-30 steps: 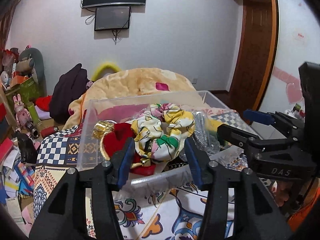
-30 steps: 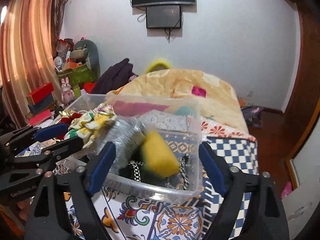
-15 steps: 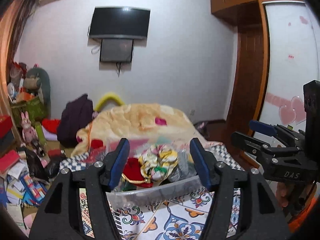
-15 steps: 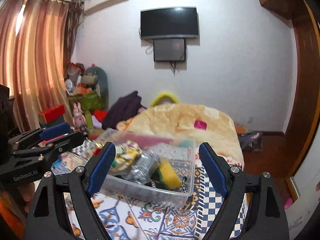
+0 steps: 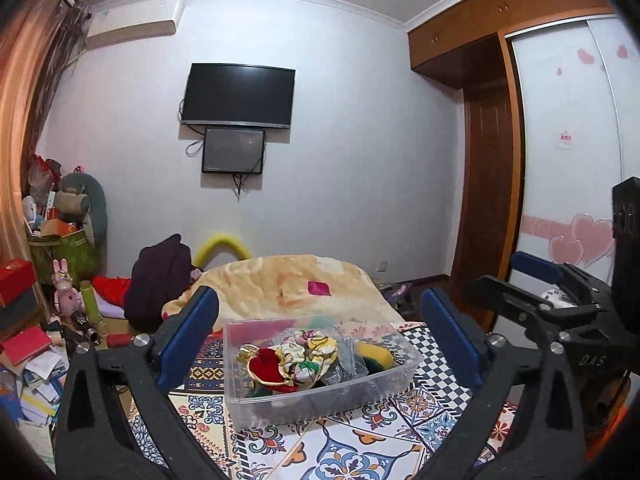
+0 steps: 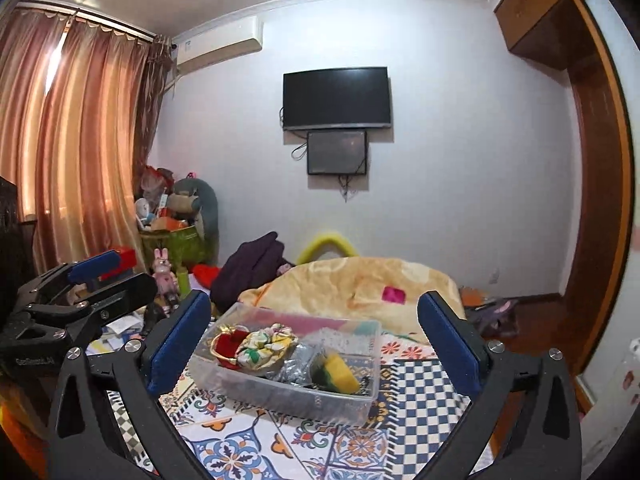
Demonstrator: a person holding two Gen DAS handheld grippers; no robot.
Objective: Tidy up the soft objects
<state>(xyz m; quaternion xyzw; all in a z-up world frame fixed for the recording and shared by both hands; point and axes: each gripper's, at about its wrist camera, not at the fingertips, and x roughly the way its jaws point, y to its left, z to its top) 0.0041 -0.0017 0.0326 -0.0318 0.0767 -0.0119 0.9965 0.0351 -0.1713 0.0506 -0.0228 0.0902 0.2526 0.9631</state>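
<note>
A clear plastic bin (image 5: 320,394) sits on the patterned bedspread (image 5: 344,452). In it lie a floral fabric scrunchie (image 5: 306,356), a red and gold pouch (image 5: 264,368), a silvery crinkled piece (image 5: 346,360) and a yellow and green sponge (image 5: 374,354). The bin also shows in the right wrist view (image 6: 288,388), with the sponge (image 6: 338,370) at its right end. My left gripper (image 5: 320,344) is open and empty, held back above the bin. My right gripper (image 6: 316,344) is open and empty, also back from the bin.
A yellow blanket (image 5: 296,284) is heaped behind the bin. A dark garment (image 5: 160,280) lies at the bed's far left. Toys, boxes and papers (image 5: 36,320) crowd the floor on the left. A wardrobe (image 5: 560,200) stands on the right.
Both grippers have pulled back and up from the bin, which now looks smaller and farther. The left jaws have opened wider. The yellow sponge dropped from the right gripper into the bin.
</note>
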